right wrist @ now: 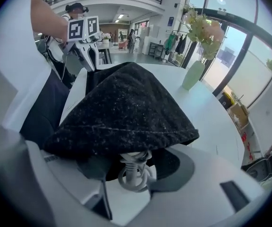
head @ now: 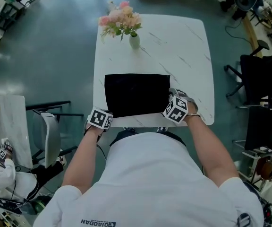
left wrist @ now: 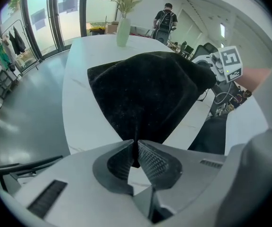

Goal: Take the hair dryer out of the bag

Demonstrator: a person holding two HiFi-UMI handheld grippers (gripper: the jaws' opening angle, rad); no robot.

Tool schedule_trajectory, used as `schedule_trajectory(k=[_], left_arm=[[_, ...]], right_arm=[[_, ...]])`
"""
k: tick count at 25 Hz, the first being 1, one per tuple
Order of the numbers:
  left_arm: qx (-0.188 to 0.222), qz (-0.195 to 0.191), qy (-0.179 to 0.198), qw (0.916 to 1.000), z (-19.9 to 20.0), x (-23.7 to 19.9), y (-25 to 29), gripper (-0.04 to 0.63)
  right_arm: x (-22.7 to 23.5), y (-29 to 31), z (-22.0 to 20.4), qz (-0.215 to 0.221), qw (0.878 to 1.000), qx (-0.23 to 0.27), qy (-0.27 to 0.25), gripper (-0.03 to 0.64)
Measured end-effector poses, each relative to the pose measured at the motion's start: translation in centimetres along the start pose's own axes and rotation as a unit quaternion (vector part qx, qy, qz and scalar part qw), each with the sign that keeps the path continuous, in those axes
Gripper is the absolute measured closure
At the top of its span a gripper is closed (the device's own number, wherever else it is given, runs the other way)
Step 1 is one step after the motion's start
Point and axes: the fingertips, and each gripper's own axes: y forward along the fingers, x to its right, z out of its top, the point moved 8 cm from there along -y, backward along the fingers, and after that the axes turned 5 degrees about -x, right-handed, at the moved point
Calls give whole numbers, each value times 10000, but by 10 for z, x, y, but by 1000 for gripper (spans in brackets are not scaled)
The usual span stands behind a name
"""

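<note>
A black fabric bag point(head: 136, 94) lies flat near the front edge of the white marbled table point(head: 183, 51). My left gripper point(head: 101, 118) is at the bag's near left corner, and in the left gripper view point(left wrist: 136, 150) the jaws are pinched shut on a fold of the bag point(left wrist: 145, 93). My right gripper point(head: 175, 109) is at the near right corner. In the right gripper view point(right wrist: 135, 174) its jaws stand wide under the bag's open hem point(right wrist: 122, 108). A white coiled cord point(right wrist: 135, 167) hangs out of the bag between them, untouched by the pads. The hair dryer's body is hidden inside.
A pale green vase of pink flowers point(head: 134, 40) stands at the table's far left. A grey chair point(head: 48, 136) sits to the table's left and black office chairs point(head: 261, 79) to its right. My torso is against the near edge.
</note>
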Motion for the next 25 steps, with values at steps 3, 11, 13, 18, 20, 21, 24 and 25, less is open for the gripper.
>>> schedule_trajectory(k=[3,11,13,18,20,21,24,25], left_arm=[[57,-63,-79,9999,0,-4,0,558],[291,34,-360,9989,-1,-24,-11,558],[297,39,-387,9988,-2,-28,-14,558],[240,-16,-458,9987,-11,-28,-14,558],[196,-73,-494,9986,-17,-26,-14,558],[176,-107,-513,9985,-20,-25,-14,558],[137,-238,-590,9979,-28,-21,-13,558],[127,-285,-634,9975,-30,-20,-13,558]], right_arm=[[0,-3,-2,24,9997,-117,-216,382],[3,-13,-29,96,9981,-201,-571,385],[5,-13,-35,165,9967,-219,-769,387],[19,-17,-46,266,9918,-357,-1194,387],[24,-17,-50,314,9908,-435,-1244,385],[26,-17,-52,334,9905,-474,-1247,385],[29,-16,-57,352,9907,-514,-1212,385],[29,-16,-57,349,9909,-509,-1200,383]])
